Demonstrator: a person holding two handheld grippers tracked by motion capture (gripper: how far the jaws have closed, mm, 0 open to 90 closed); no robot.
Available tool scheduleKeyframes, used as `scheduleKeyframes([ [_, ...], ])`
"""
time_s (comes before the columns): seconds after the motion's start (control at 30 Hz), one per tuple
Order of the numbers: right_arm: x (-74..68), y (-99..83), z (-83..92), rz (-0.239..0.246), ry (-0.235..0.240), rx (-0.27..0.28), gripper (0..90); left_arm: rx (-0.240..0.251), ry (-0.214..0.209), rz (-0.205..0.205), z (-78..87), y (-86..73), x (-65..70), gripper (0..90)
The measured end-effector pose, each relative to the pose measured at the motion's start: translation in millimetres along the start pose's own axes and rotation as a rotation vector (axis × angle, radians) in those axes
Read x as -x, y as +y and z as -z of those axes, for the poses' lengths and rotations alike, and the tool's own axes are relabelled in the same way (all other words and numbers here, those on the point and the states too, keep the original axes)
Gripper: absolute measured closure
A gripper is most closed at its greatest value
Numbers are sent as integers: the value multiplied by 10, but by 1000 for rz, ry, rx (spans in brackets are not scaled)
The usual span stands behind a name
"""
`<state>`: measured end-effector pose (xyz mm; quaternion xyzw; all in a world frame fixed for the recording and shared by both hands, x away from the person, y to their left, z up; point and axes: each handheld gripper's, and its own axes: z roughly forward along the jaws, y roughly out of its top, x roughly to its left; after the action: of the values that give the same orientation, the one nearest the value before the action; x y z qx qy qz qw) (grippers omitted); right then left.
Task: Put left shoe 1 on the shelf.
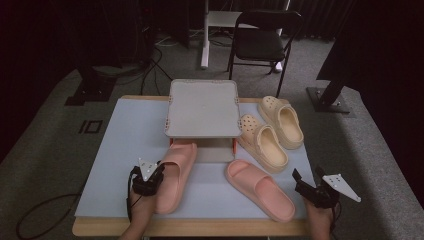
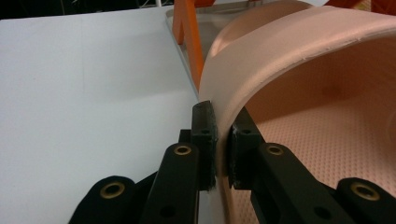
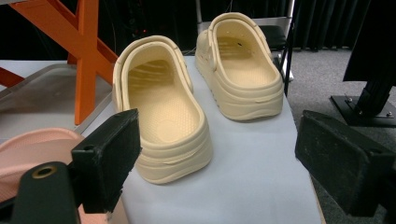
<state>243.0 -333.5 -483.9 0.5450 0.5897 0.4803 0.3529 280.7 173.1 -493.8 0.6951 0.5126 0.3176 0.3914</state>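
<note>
Two pads of the left gripper (image 1: 161,169) pinch the pink slide (image 1: 175,175) strap; slide it level under the shelf rack (image 1: 203,107), right gripper (image 1: 305,181) released

From my high view the counter (image 1: 125,150) was evenly lit from overhead, its pale top bright while the room behind sank into near black. Shadows were soft and short; the grey shelf (image 1: 203,107) cast a dim patch beneath itself. That picture was slightly soft and grainy, with no glare. In the left gripper view the jaws were close and a little blurred, the pink slide (image 2: 299,56) sharper beyond. In the right gripper view the near jaws were fuzzy, the cream clogs (image 3: 163,116) crisp.
</note>
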Motion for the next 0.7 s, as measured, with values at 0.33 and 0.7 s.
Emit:
scheduleKeyframes([
  [0.33,1,-6,-11,3,2,-4,137,30,42,31,-140,36,74,833],
  [0.7,8,-10,-21,1,6,-8,137,44,45,33,-311,155,225,832],
])
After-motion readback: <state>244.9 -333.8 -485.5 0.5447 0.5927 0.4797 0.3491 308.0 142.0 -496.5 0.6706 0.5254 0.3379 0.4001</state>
